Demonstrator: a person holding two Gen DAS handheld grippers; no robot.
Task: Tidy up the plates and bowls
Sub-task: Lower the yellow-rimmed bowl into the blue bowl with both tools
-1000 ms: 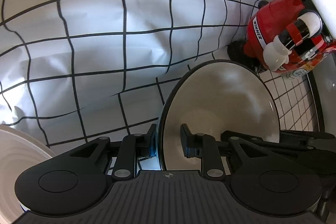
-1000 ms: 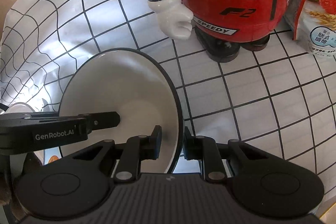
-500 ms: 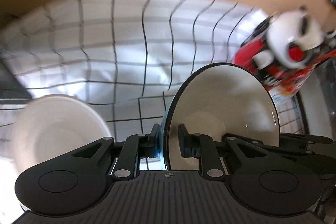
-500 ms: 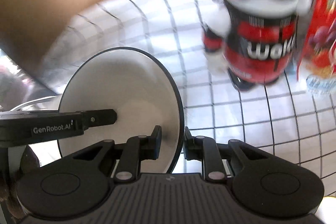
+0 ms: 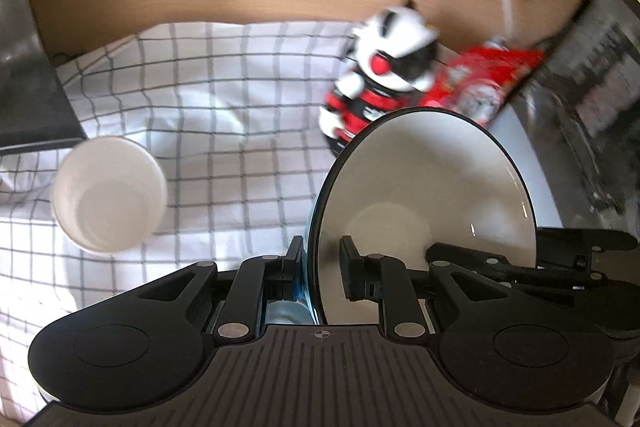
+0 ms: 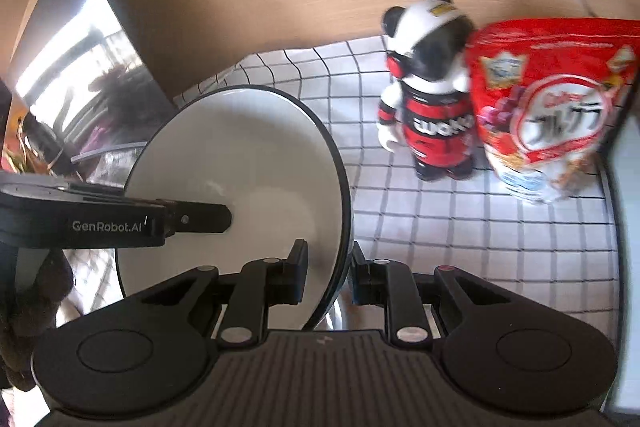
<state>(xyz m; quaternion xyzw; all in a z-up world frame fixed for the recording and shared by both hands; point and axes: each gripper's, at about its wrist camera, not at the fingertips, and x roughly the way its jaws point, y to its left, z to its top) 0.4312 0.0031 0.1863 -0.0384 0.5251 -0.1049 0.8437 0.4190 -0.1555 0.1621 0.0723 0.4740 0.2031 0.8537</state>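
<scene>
Both grippers are pinching the same black-rimmed bowl [image 5: 424, 187]: left gripper [image 5: 320, 267] and right gripper [image 6: 328, 267] are each clamping opposite rims, holding it above the checked cloth [image 5: 224, 115].

one plate [image 5: 424, 195], one bowl [image 5: 108, 195], one figurine [image 6: 432, 99]

Matte black throughout, the left claw [image 5: 322, 259] carries two round-ended linkage arms pinned with silver screws, behind a ribbed black housing marked with a small crosshair. The right claw [image 6: 328, 263] matches it. White "GenRobot.AI" lettering marks the left claw's side.
</scene>
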